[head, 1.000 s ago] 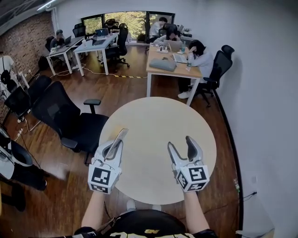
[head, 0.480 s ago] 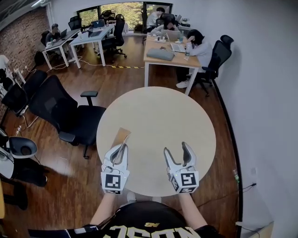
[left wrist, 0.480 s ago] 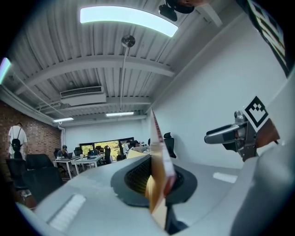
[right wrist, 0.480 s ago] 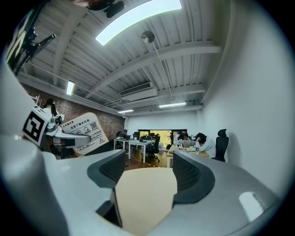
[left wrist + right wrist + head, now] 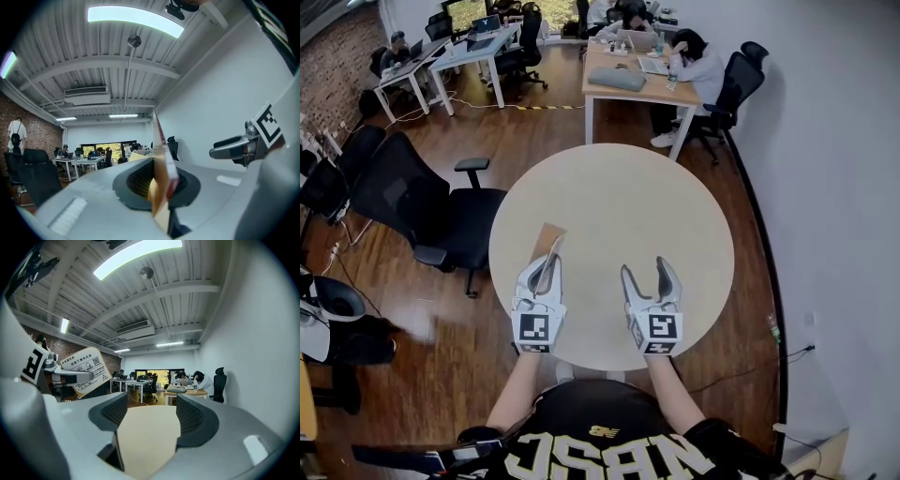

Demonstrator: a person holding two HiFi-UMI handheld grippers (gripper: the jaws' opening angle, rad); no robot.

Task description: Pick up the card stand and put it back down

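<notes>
Card stand (image 5: pixel 548 234) sits pinched in the left gripper (image 5: pixel 547 267), whose jaws are closed flat on its lower part. The left gripper view shows the thin brown panel edge-on between the ribbed pads. Its long axis runs on along the jaws, out and away from the person, and slants upward. From the head view the stand lies over the near-left part of the round table (image 5: pixel 656 206), close to the rim. It looks lifted clear of the top, though no view shows the gap under it plainly. The right gripper (image 5: pixel 645 270) hovers just beside it, to the right and at about the same reach. Its jaws stand apart with only bare tabletop showing between them, so it holds nothing. The thing to be set down is therefore already in the left gripper, and the table is directly below and ahead of it. Putting it back likely calls for a short drop with the panel's lower edge leading. The right gripper seems to have no part to play.
</notes>
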